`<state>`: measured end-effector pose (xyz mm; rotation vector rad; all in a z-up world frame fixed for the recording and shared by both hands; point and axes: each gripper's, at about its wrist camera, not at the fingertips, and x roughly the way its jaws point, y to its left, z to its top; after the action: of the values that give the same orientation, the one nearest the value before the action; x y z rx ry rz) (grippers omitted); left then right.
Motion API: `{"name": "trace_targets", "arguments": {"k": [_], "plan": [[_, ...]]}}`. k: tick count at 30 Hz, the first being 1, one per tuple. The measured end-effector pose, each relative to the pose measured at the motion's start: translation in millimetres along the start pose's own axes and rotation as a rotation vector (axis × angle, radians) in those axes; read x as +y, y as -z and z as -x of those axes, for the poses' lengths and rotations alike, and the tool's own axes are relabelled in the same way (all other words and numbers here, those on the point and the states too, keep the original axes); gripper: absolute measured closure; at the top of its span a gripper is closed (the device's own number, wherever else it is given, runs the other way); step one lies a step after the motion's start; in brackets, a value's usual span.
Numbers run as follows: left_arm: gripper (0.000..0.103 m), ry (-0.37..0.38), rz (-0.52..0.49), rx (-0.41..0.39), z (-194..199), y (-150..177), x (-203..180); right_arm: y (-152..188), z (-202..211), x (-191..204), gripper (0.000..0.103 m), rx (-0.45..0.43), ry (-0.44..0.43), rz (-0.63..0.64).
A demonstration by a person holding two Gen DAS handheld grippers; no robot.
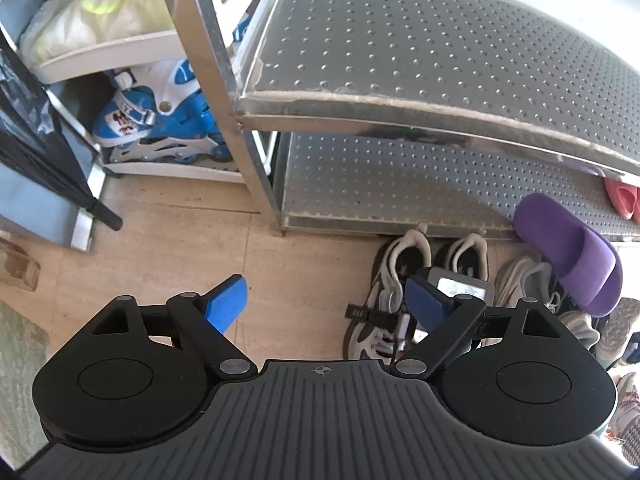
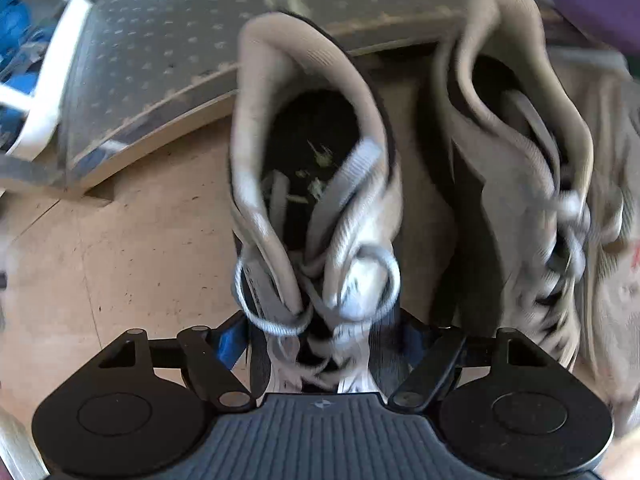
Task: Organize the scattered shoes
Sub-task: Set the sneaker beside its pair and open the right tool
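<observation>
Fingers of the right hand-held gripper [image 2: 320,344] straddle the laced middle of the left grey sneaker [image 2: 316,184], one blue pad [image 2: 230,346] showing at its left flank; the picture is blurred, so whether the pads press on the shoe I cannot tell. Its mate, the right grey sneaker [image 2: 516,168], sits just beside it on the tan floor [image 2: 120,248], heels toward the low edge of the metal shoe rack [image 1: 440,40]. Over on the other side, the left hand-held gripper [image 1: 326,300] hangs spread wide with nothing between its blue pads (bare floor below). A purple slipper [image 1: 568,256] leans at the rack's bottom shelf, red slippers [image 1: 620,198] behind it, and blue inline skates [image 1: 160,124] fill the white shelf to the left.
</observation>
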<state>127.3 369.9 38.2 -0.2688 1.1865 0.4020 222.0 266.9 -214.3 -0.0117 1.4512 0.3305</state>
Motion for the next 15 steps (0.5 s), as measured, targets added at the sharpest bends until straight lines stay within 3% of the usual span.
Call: {"name": "trace_targets", "arguments": {"k": [1, 3, 9, 12, 15], "plan": [[0.013, 0.002, -0.005, 0.002, 0, 0, -2, 0, 6, 2, 0.018, -0.011, 0.01, 0.042], [0.013, 0.003, -0.007, 0.002, 0, 0, -4, 3, 20, 0, 0.01, -0.033, 0.008, 0.098], [0.013, 0.007, -0.016, -0.004, 3, -2, -20, 25, 77, -48, 0.011, -0.097, -0.126, 0.126], [0.013, 0.017, -0.051, 0.011, 1, 2, -35, 36, 103, -87, 0.02, -0.194, -0.122, 0.114], [0.013, 0.029, -0.078, 0.02, 0, 5, -47, 31, 106, -117, 0.042, -0.233, -0.069, 0.063]]}}
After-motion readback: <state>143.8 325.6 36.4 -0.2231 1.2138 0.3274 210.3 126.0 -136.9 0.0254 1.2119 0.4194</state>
